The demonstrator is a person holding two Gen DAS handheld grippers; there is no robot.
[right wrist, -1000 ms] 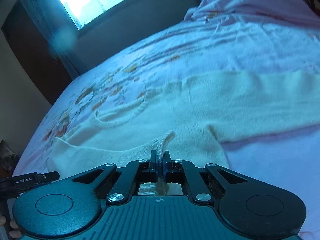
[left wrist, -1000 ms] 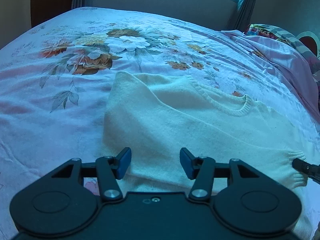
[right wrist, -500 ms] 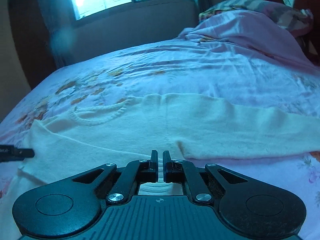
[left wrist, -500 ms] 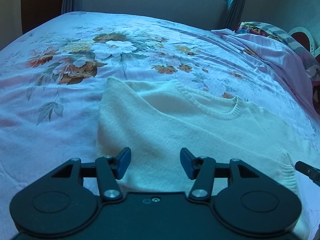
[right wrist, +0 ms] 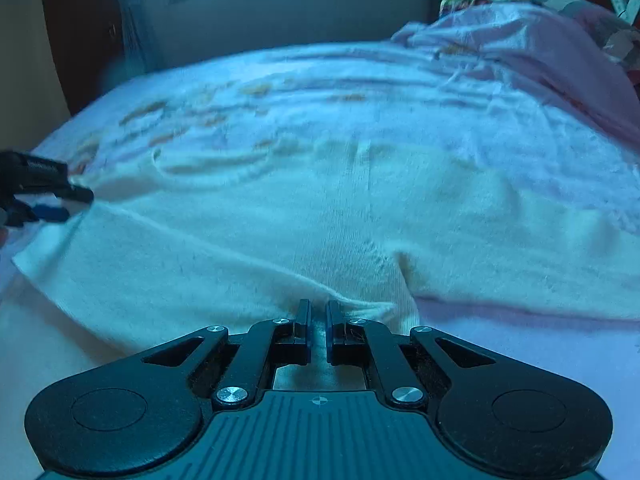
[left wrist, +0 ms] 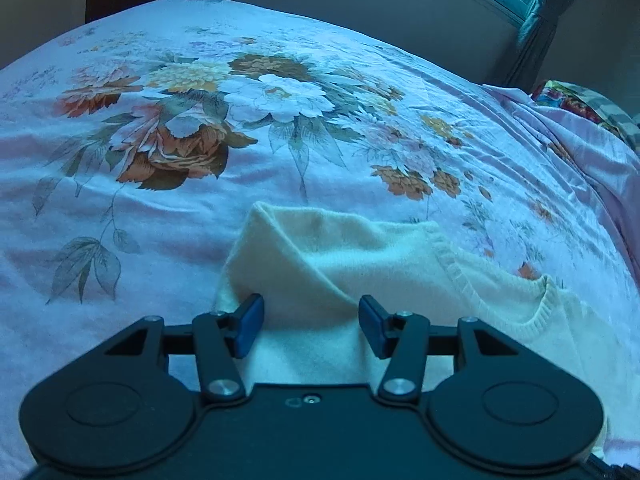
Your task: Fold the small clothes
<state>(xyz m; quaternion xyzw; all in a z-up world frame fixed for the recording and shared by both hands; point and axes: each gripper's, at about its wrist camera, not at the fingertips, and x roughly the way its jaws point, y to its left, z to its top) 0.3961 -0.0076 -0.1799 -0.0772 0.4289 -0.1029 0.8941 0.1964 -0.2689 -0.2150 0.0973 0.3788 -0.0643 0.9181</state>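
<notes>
- Cream knitted sweater [left wrist: 328, 264] lies flat on the floral pink bedsheet [left wrist: 160, 208], one sleeve folded across (judged mid-fold).
- Left gripper [left wrist: 311, 322] gapes wide over the folded shoulder, holding nothing.
- Right gripper [right wrist: 318, 330], nearly closed, seems to hold nothing; next, the spread sleeve [right wrist: 520, 240] needs grasping.

Left gripper [left wrist: 311, 324]: black body, blue pads, silver screws. Right gripper [right wrist: 318, 330]: black, ribbed teal-grey top.

Cream knit sweater [left wrist: 320, 264], one side folded over, flat on bed
</notes>
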